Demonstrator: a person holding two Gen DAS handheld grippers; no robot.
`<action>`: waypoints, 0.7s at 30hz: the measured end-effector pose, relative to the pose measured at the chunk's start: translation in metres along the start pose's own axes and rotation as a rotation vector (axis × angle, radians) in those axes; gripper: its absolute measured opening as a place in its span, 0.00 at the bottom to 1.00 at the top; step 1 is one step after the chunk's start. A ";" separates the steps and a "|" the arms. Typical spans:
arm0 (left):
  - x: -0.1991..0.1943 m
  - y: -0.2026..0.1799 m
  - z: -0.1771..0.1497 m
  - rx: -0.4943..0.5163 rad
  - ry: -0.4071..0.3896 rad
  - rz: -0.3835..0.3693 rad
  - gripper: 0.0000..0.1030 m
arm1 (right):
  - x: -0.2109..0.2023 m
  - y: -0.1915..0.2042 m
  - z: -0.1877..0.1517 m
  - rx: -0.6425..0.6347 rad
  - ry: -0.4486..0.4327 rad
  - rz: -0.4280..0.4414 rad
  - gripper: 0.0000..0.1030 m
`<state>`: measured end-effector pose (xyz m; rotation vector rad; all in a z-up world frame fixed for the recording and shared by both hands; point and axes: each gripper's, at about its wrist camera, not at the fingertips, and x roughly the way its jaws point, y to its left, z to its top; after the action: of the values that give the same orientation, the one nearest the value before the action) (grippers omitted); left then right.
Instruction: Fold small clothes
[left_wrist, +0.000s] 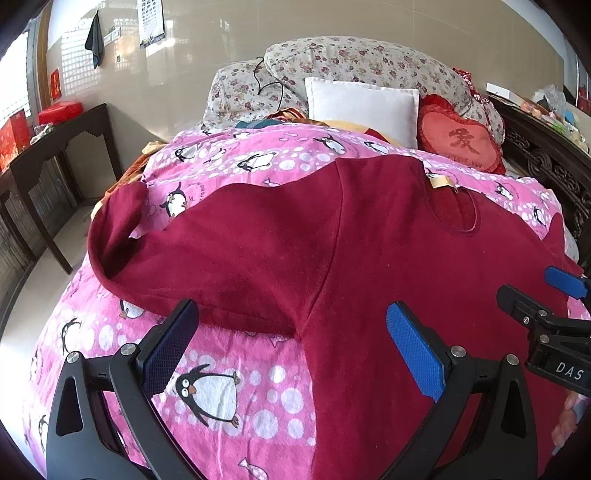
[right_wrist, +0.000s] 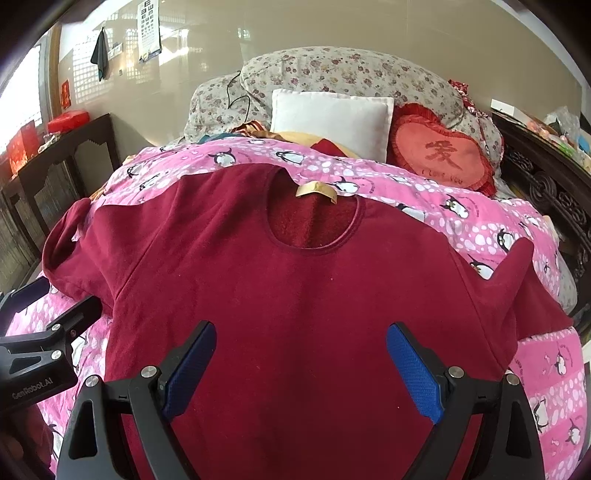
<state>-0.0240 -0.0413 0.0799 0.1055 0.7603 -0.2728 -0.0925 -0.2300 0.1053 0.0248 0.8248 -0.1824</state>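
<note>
Now, step: the fold is not yet begun; both tools hover, choosing where to take hold.
Shirt: the dark red shirt (right_wrist: 303, 280) lies flat, face up, on the pink penguin quilt (left_wrist: 229, 373), neck hole away from the person.
Left gripper (left_wrist: 291, 350): wide open, empty, over the shirt's left armpit.
Right gripper (right_wrist: 301, 373): wide open, empty, above the shirt's chest.
Sleeve: the left sleeve (left_wrist: 184, 254) lies spread beyond the shirt's side.
Next: likely pinch that sleeve and bring it across the shirt's body.
</note>
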 end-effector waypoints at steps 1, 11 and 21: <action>0.000 0.001 0.000 -0.001 0.000 0.001 0.99 | 0.001 0.002 0.001 -0.005 0.000 -0.001 0.90; 0.008 0.008 0.005 -0.003 0.007 0.005 0.99 | 0.009 0.013 0.008 0.003 0.008 0.028 0.90; 0.014 0.023 0.008 -0.023 0.019 0.026 0.99 | 0.021 0.022 0.009 -0.005 0.031 0.040 0.90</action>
<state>-0.0019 -0.0235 0.0758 0.0965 0.7798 -0.2386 -0.0682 -0.2120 0.0946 0.0396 0.8551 -0.1427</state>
